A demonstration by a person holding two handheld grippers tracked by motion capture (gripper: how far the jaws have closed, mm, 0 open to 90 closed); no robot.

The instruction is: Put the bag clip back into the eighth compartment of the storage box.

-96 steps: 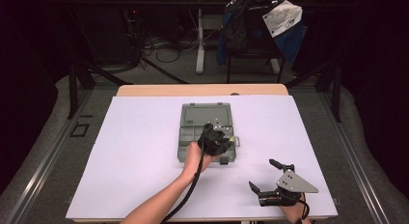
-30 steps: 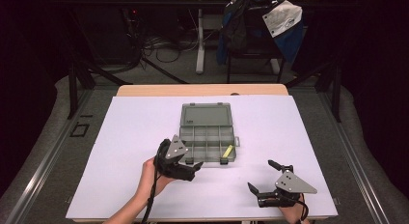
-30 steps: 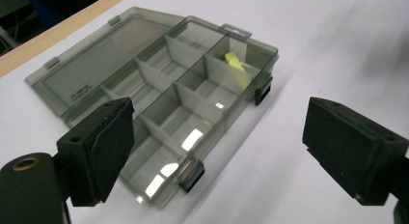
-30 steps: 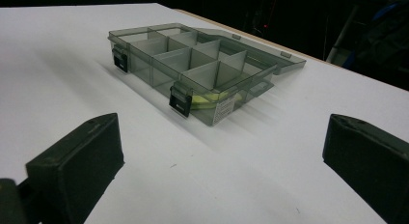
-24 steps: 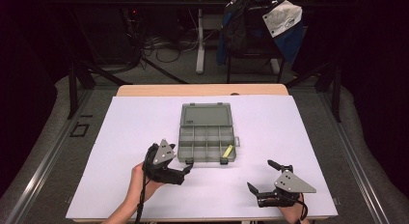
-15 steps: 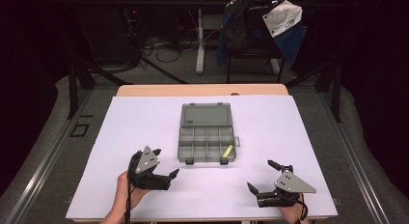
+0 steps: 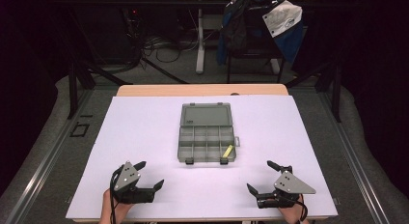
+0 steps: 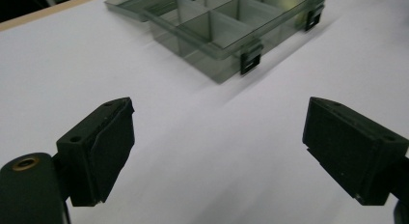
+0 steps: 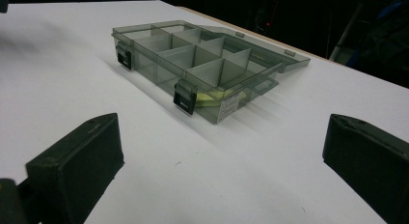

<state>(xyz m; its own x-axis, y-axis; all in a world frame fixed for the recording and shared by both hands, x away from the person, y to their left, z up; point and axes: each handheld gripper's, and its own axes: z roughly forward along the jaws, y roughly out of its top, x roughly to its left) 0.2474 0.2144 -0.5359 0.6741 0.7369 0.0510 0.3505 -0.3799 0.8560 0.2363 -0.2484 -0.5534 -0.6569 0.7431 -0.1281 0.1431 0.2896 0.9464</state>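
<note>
**Hands parked, box open: finish clean**

The table [image 7: 144, 132] carries the open compartment box [image 7: 207, 137] at its middle, lid laid flat behind. A yellow piece [image 7: 227, 150] lies in its near-right cell. The left gripper [image 7: 150, 176] and right gripper [image 7: 257, 177] sit at the near edge, well apart from the box, jaws wide and empty. Best to settle both flat, pointing clear of the latches [image 9: 185, 98].

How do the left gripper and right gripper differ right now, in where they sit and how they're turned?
The left gripper sits near the table's front-left corner; the right gripper sits front-right. The left gripper's grey plate faces up and left, the right gripper's points right. Both have open, empty jaws aimed toward the open organizer box.
</note>
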